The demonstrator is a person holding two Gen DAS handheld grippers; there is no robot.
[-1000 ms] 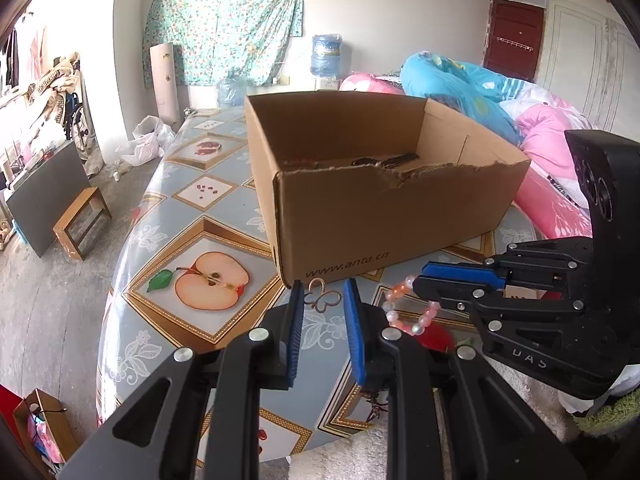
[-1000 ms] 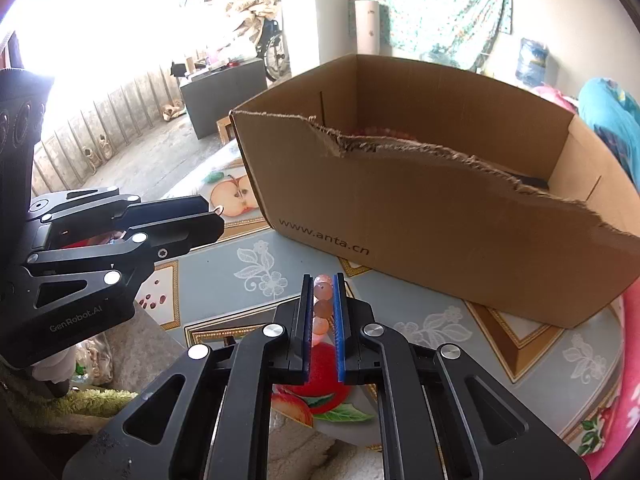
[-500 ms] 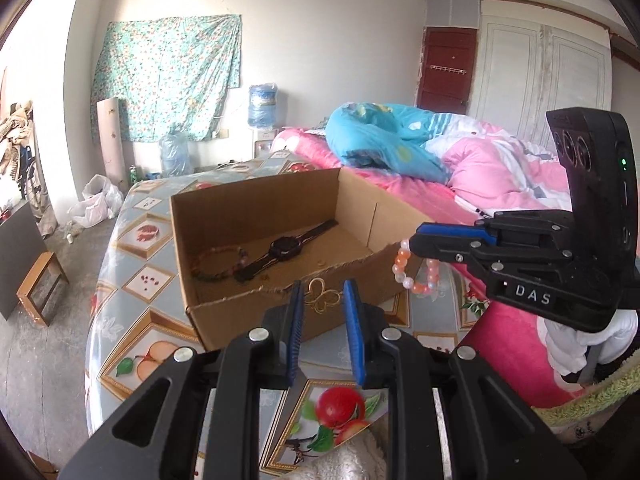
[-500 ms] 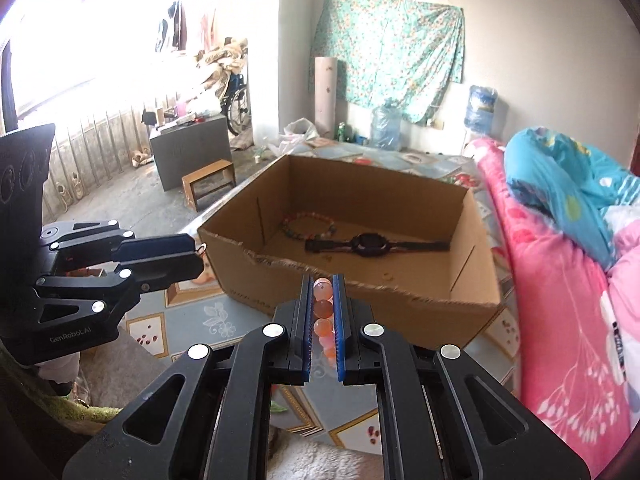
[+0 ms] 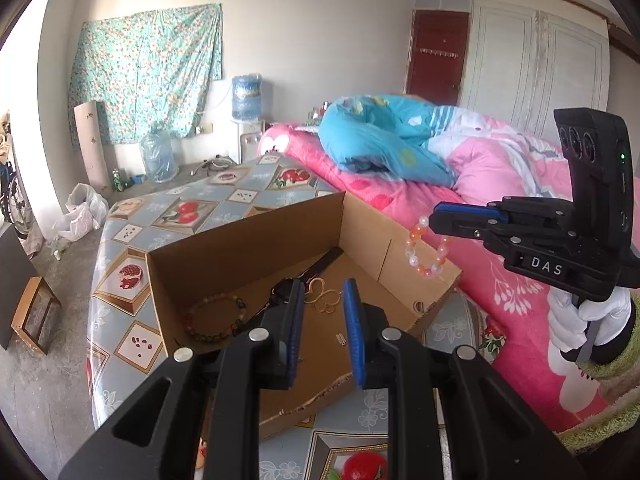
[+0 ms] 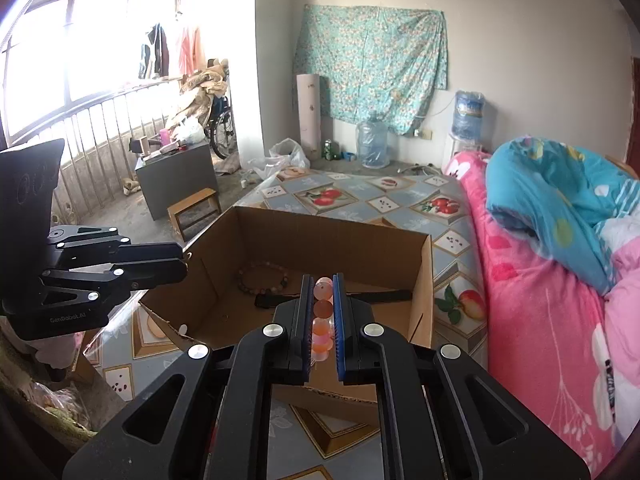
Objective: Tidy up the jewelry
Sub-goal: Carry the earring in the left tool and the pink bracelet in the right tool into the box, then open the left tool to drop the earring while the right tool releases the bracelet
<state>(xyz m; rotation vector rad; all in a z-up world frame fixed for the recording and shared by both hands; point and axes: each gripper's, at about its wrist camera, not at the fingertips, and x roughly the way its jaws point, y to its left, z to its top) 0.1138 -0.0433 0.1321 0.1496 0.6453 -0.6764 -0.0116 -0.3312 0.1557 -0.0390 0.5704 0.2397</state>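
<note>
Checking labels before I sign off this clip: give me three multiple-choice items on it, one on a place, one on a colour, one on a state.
1. Where does the black watch lie?
A. On the bed
B. Inside the cardboard box
C. On the wooden stool

2. What colour are the beads of the bracelet at the right tool?
A. Pink and orange
B. Green
C. Black

3. What state is the right tool in?
A. Open and empty
B. Shut on the watch
C. Shut on the bracelet

Answers:
1 B: both views show the watch flat on the box floor, beside a darker bead bracelet.
2 A: pale pink and orange beads show between the blue pads.
3 C: the pads press on the beads, and the rest of the loop hangs below the tool.
</note>
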